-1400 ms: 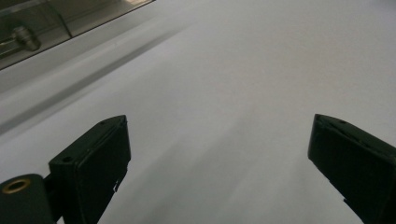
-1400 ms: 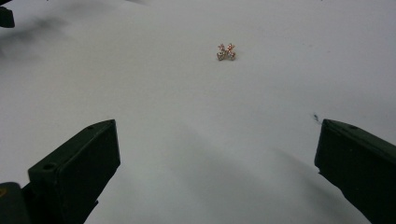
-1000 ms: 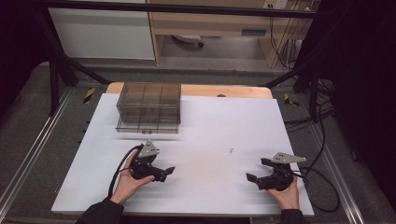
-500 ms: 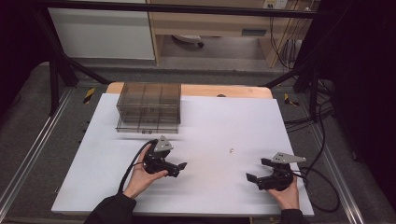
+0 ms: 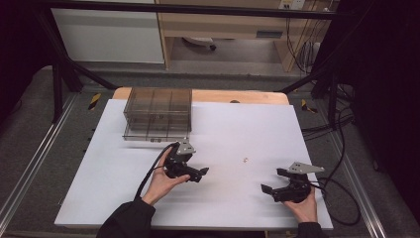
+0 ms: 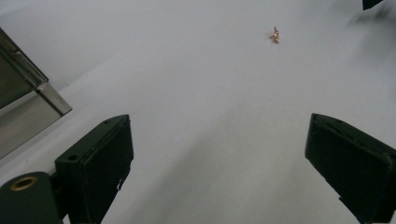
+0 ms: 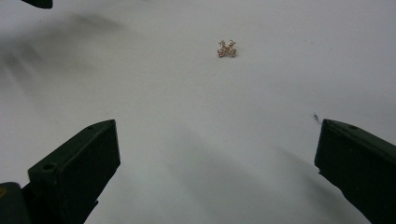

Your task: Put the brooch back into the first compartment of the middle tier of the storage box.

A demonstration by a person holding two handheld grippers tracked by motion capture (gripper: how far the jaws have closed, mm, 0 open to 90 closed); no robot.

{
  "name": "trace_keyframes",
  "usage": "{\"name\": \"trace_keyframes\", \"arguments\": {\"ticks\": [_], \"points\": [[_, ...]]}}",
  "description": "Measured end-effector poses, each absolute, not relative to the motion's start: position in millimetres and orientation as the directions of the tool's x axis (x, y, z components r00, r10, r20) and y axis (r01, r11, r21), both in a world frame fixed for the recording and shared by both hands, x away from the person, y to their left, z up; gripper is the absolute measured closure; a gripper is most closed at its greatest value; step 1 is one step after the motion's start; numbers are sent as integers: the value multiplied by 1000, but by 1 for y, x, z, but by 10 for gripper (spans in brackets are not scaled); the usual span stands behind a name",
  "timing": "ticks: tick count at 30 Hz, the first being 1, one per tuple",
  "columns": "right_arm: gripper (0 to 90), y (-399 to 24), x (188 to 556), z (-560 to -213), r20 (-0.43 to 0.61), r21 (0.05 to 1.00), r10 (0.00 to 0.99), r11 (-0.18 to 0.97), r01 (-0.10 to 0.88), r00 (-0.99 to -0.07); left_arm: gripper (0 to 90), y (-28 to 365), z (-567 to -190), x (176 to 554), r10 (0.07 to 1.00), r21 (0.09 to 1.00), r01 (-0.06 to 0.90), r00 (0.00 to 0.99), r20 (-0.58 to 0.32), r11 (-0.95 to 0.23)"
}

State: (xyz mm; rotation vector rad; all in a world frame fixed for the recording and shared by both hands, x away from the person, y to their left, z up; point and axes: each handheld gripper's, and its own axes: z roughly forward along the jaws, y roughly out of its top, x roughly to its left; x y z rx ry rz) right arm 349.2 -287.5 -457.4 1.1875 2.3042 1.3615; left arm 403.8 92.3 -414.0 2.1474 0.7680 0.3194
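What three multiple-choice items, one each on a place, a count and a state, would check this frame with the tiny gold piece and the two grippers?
1. Where does the small gold ornament lie?
A. inside the drawer box
B. on the bare white table top between the two grippers
C. held in one gripper

2. How many gold ornaments lie on the white table top?
A. one
B. two
C. four

3. How do the left gripper and the right gripper stand?
A. both open and holding nothing
B. left shut on the ornament
C. both shut

Answers:
1 B, since the high view shows it apart from the smoky clear drawer box and from both grippers.
2 A, since each view shows a single gold piece.
3 A, since both gripper views show the black fingers wide apart with bare table between them.
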Motion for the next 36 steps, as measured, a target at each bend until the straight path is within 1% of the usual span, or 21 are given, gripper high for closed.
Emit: {"name": "trace_keyframes", "arguments": {"ticks": [26, 36], "points": [[5, -287, 349, -458, 200, 808, 730, 254, 531, -653, 97, 43, -416, 424, 593, 755, 403, 805, -23, -518], [5, -287, 349, -458, 199, 809, 730, 254, 530, -654, 102, 25, -418, 429, 587, 745, 411, 809, -32, -525]]}}
